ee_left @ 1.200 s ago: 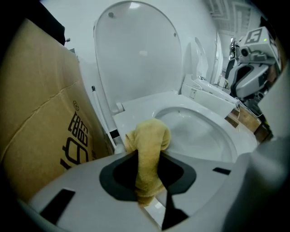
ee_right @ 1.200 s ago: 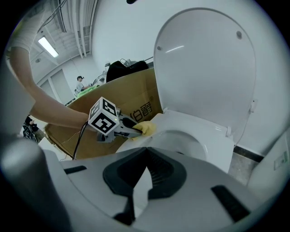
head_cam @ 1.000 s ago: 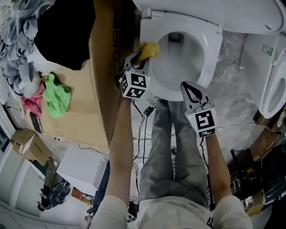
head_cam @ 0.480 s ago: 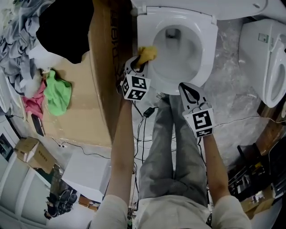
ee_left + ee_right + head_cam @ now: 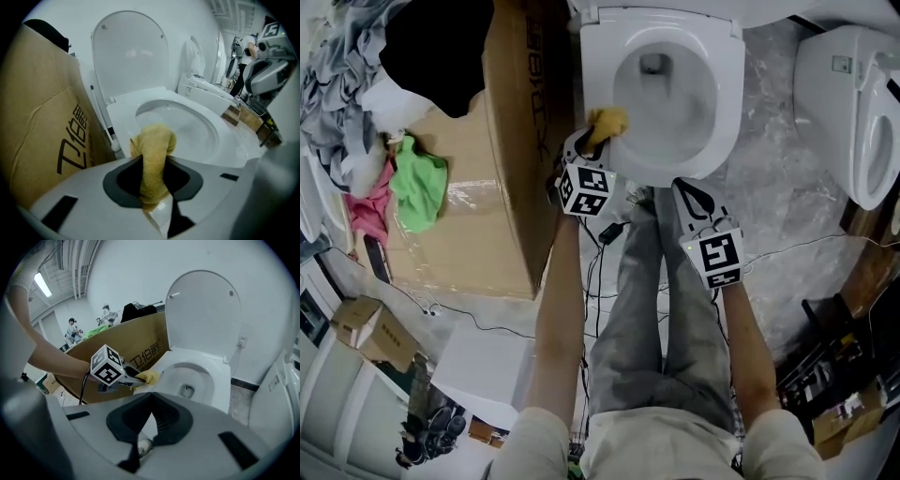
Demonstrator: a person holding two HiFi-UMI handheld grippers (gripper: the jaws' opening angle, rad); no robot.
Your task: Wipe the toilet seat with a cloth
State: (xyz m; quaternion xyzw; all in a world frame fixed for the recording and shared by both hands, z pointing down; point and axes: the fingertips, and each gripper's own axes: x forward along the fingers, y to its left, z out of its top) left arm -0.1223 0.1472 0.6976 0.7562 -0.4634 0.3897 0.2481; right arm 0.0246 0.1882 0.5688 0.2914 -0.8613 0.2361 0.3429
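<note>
- Right, the writing first: the cardboard box (image 5: 123, 347) left of the toilet carries black printed characters that I read as 卫伯爵 in the right gripper view. The left gripper view shows the start of the same print.
- Each claw's cube (image 5: 584, 188) bears square black-and-white markers.
- My left claw (image 5: 152, 187) is clamped on the yellow cloth (image 5: 153, 145). The cloth bunches out past the tips and rests on the left rim of the white toilet seat (image 5: 727, 103).
- The lid (image 5: 131, 56) stands upright behind the bowl.
- My right claw (image 5: 140, 446) has its jaws closed together with nothing in them. It hangs in front of the toilet, off the seat.
- Against a second ago, the cloth has slid along the left rim from beside the bowl's middle towards the front.
- The right claw sits much as it did.
- A second toilet (image 5: 853, 112) stands to the right.
</note>
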